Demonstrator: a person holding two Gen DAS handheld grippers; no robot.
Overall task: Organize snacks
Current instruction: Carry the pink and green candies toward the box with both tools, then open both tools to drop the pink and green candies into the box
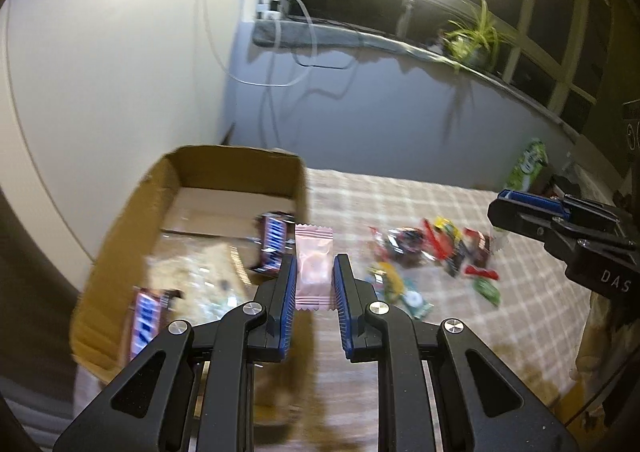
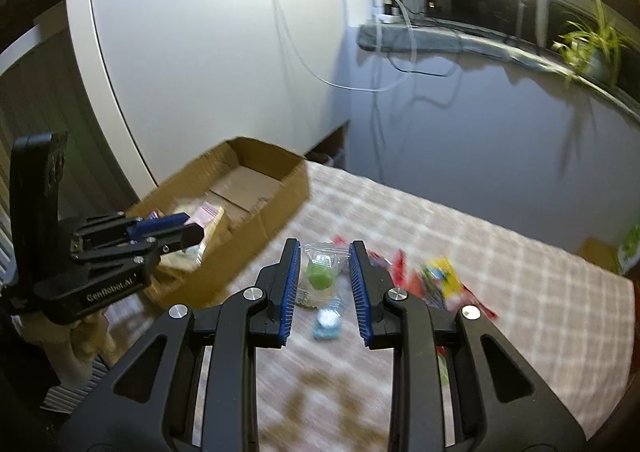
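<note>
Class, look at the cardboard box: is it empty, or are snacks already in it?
Not empty. The box already holds two blue-wrapped bars and a clear packet.

A brown corrugated cardboard box (image 1: 128, 212), matt and rough-edged, sits at left centre of the left wrist view on a checked beige woven cloth (image 1: 420, 204). The pink candy wrapper (image 1: 314, 264) looks like glossy plastic film with crimped ends. The clear wrapper holding a green sweet (image 2: 322, 266) is shiny. The finger pads (image 2: 291, 284) are ribbed blue rubber, with matt black plastic arms and polished metal pins.
</note>
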